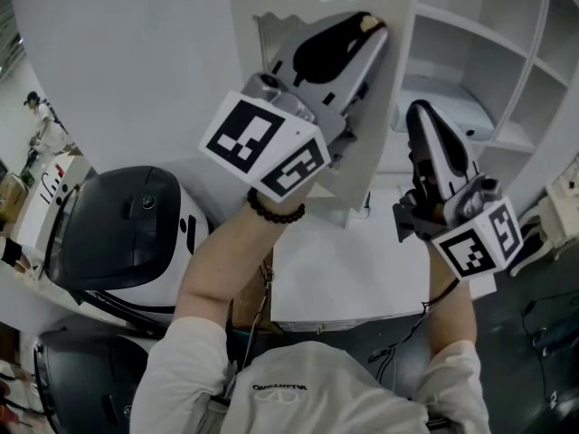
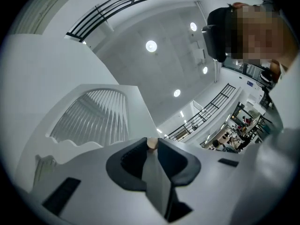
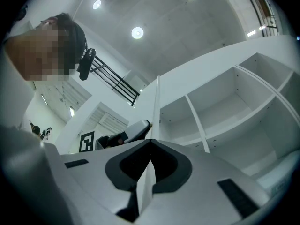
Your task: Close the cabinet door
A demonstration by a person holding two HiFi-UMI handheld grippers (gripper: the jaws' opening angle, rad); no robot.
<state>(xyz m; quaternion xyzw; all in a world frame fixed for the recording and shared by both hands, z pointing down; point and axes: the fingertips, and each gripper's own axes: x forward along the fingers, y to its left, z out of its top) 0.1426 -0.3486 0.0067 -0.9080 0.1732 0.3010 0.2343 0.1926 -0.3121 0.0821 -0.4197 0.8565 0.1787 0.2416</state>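
**Status.** The closing is not complete. The cabinet door (image 1: 357,177) stands swung out from the cabinet (image 1: 543,107) with its edge toward you. The shelves (image 1: 470,57) to its right are exposed. The grip is made; judged from this, the whole swing to the cabinet front is left to do.

**Left gripper** (image 2: 151,142). Its fingers (image 2: 127,159) are partly closed and clenched on a small beige knob (image 2: 151,146), which sits between the tips. In the head view the knob lies at the far end of the door's free edge. The gripper lies along the door's face, beside the louvered panel (image 2: 93,116).

**Right gripper** (image 3: 150,141). Its fingers (image 3: 168,165) are clenched tip to tip with nothing between them, so it holds nothing. It points up at the shelves, just right of the door's edge. The head view shows it apart from the door.

**Remaining.** Swing the door right until it lies flush with the cabinet front. Your right gripper stands between the door and the shelves, so move it clear first.
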